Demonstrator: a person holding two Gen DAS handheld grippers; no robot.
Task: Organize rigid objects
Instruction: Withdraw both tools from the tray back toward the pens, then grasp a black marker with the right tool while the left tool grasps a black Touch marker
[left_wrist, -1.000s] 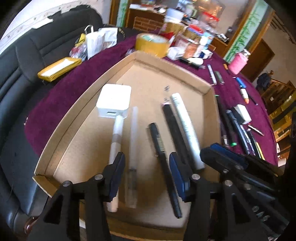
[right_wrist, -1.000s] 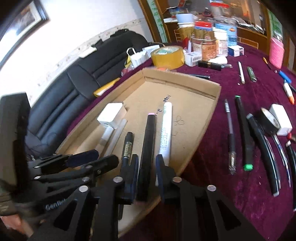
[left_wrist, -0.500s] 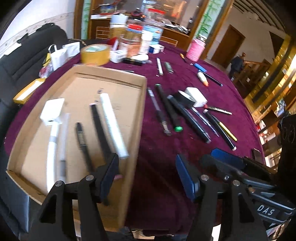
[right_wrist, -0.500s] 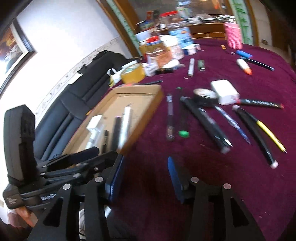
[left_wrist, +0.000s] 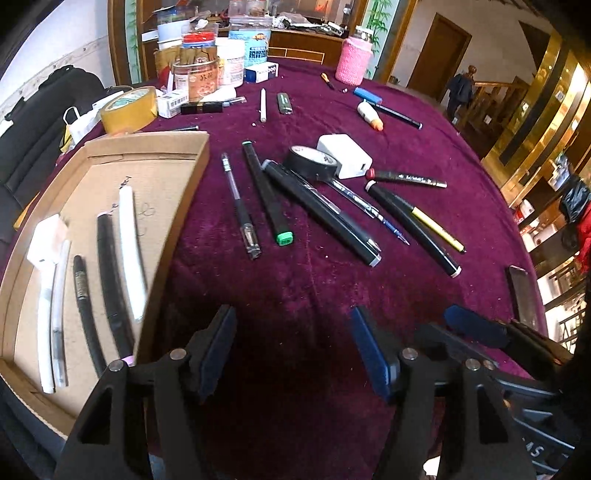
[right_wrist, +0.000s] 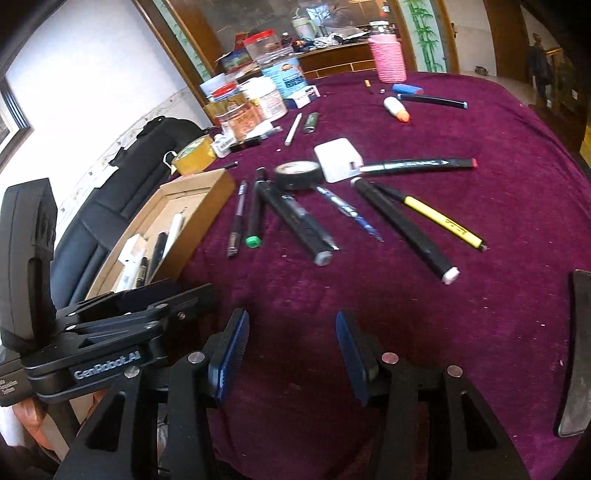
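Note:
A cardboard tray at the left holds a white charger block, a white tube and several pens. On the purple cloth to its right lie a clear gel pen, a green-capped marker, a thick black pen, a black tape roll, a second white charger, a yellow pencil and more markers. My left gripper and right gripper hover side by side over bare cloth, short of the pens. Both are open with nothing between the fingers.
Jars, boxes, a yellow tape roll and a pink cup crowd the table's far side. A black sofa stands beyond the tray. A dark flat phone lies near the right edge. A person stands far off by the stairs.
Both grippers swung right, from over the tray to over the bare cloth. The right gripper let go of a black pen, which now lies in the tray. Both jaws stand wider.

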